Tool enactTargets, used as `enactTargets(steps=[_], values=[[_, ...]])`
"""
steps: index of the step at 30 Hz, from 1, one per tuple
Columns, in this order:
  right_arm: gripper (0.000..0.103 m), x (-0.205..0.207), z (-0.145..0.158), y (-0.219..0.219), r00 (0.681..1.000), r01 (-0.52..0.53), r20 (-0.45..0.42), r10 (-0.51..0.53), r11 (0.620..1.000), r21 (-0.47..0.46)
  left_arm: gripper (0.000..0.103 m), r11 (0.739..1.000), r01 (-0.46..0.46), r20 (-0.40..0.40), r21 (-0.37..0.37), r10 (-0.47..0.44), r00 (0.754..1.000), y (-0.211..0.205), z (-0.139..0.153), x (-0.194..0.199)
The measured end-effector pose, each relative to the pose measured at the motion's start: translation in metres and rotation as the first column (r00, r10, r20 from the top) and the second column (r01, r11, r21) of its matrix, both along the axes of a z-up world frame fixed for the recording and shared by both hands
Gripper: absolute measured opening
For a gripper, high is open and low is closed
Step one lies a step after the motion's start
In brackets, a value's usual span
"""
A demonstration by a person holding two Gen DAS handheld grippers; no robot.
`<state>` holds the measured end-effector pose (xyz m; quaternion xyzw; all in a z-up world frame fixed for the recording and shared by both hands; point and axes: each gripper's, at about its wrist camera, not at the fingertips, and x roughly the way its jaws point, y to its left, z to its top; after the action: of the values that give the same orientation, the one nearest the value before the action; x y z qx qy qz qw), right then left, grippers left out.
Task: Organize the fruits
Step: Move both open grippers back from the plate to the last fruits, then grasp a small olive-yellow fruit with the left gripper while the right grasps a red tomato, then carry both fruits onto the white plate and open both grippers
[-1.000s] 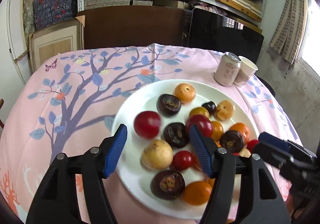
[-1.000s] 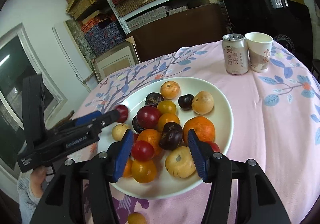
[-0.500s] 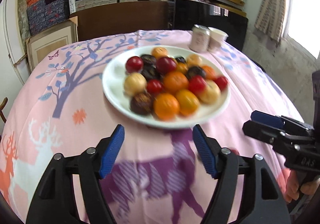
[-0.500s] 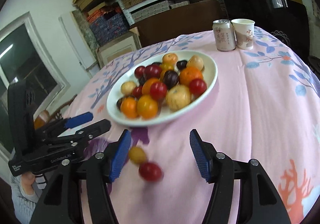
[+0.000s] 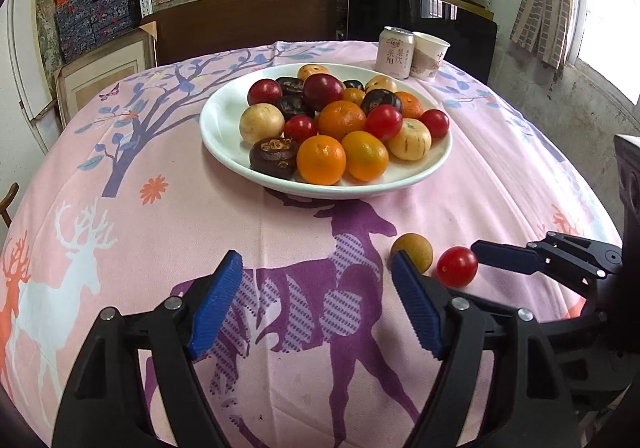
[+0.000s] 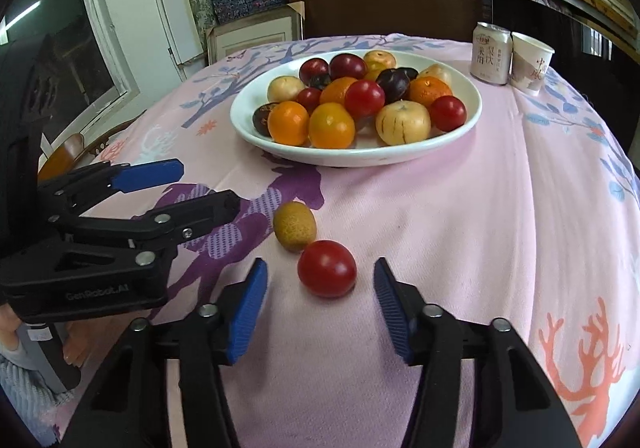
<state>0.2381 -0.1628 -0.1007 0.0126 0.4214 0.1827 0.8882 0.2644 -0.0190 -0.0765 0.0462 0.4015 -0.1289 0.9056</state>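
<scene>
A white plate [image 5: 224, 136] [image 6: 460, 130] in the middle of the table holds several oranges, red tomatoes, dark fruits and pale yellow fruits. Two fruits lie loose on the cloth in front of it: a red tomato [image 6: 327, 268] [image 5: 456, 266] and a brownish-yellow fruit [image 6: 294, 225] [image 5: 413, 250], touching each other. My right gripper [image 6: 320, 306] is open with the red tomato just ahead of its fingertips. My left gripper [image 5: 316, 308] is open and empty over the purple deer print, left of the two loose fruits.
A drink can [image 5: 395, 52] [image 6: 491, 52] and a paper cup [image 5: 431, 55] [image 6: 530, 62] stand behind the plate at the far right. The pink printed tablecloth [image 5: 120, 176] covers a round table. Shelves and boxes stand behind it.
Both grippers have drawn back from over the plate toward the table's near side. The red tomato and the brownish-yellow fruit have stopped rolling and lie still in front of the right gripper.
</scene>
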Motion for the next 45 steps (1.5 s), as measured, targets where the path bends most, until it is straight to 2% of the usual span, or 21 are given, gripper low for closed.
enactTargets(steps=[1, 3, 4, 8, 10, 16, 18, 20, 24, 26, 29, 38, 40, 45], values=[[0.041, 0.001, -0.002, 0.001, 1.000, -0.001, -0.013, 0.001, 1.000, 0.000, 0.075, 1.000, 0.004, 0.000, 0.006, -0.004, 1.000, -0.002, 0.000, 0.001], [0.037, 0.002, -0.002, 0.000, 1.000, 0.000, -0.016, 0.000, 1.000, -0.004, 0.076, 1.000, 0.009, 0.000, 0.015, -0.009, 1.000, -0.005, -0.001, 0.001], [0.030, 0.002, -0.002, 0.000, 1.000, -0.006, -0.015, 0.006, 1.000, -0.001, 0.076, 1.000, 0.013, 0.000, 0.018, -0.013, 1.000, -0.006, -0.002, 0.000], [0.030, -0.002, 0.003, -0.007, 1.000, -0.002, 0.000, 0.002, 1.000, -0.019, 0.077, 1.000, 0.026, -0.001, -0.007, -0.026, 1.000, -0.013, 0.001, 0.000], [0.030, -0.001, 0.008, -0.021, 0.998, 0.055, 0.022, -0.054, 0.998, -0.018, 0.078, 0.999, 0.043, -0.009, -0.005, -0.043, 0.999, -0.020, 0.001, 0.001], [0.030, 0.004, 0.017, -0.064, 0.983, 0.182, 0.018, -0.184, 0.978, 0.103, 0.078, 0.993, 0.093, -0.011, 0.070, -0.092, 0.996, -0.054, -0.010, 0.005], [0.030, 0.004, 0.018, -0.069, 0.981, 0.189, 0.012, -0.192, 0.974, 0.124, 0.071, 0.992, 0.097, -0.013, 0.084, -0.096, 0.995, -0.060, -0.014, 0.007], [0.030, 0.004, 0.018, -0.069, 0.982, 0.187, 0.010, -0.190, 0.974, 0.127, 0.048, 0.991, 0.107, -0.034, 0.084, -0.104, 0.994, -0.065, -0.018, 0.011], [0.030, 0.004, 0.018, -0.068, 0.983, 0.179, 0.005, -0.182, 0.975, 0.133, 0.042, 0.992, 0.112, -0.063, 0.064, -0.108, 0.992, -0.065, -0.025, 0.015], [0.030, 0.005, 0.017, -0.068, 0.983, 0.182, 0.001, -0.184, 0.974, 0.138, 0.029, 0.990, 0.130, -0.062, 0.055, -0.126, 0.990, -0.067, -0.025, 0.014], [0.030, 0.006, 0.017, -0.068, 0.983, 0.184, 0.001, -0.186, 0.972, 0.143, 0.028, 0.990, 0.129, -0.047, 0.058, -0.126, 0.991, -0.067, -0.024, 0.011], [0.030, 0.003, 0.025, -0.065, 0.983, 0.170, 0.036, -0.179, 0.970, 0.176, 0.028, 0.997, 0.042, 0.078, 0.067, -0.047, 0.996, -0.040, 0.014, 0.009], [0.030, 0.007, 0.037, -0.059, 0.986, 0.149, 0.053, -0.161, 0.972, 0.181, 0.028, 0.998, 0.018, 0.096, 0.064, -0.024, 0.995, -0.031, 0.025, 0.017], [0.030, 0.034, 0.073, -0.041, 0.983, 0.114, 0.127, -0.130, 0.986, 0.125, 0.028, 0.997, -0.016, 0.136, 0.070, 0.006, 0.991, -0.015, 0.051, 0.049]])
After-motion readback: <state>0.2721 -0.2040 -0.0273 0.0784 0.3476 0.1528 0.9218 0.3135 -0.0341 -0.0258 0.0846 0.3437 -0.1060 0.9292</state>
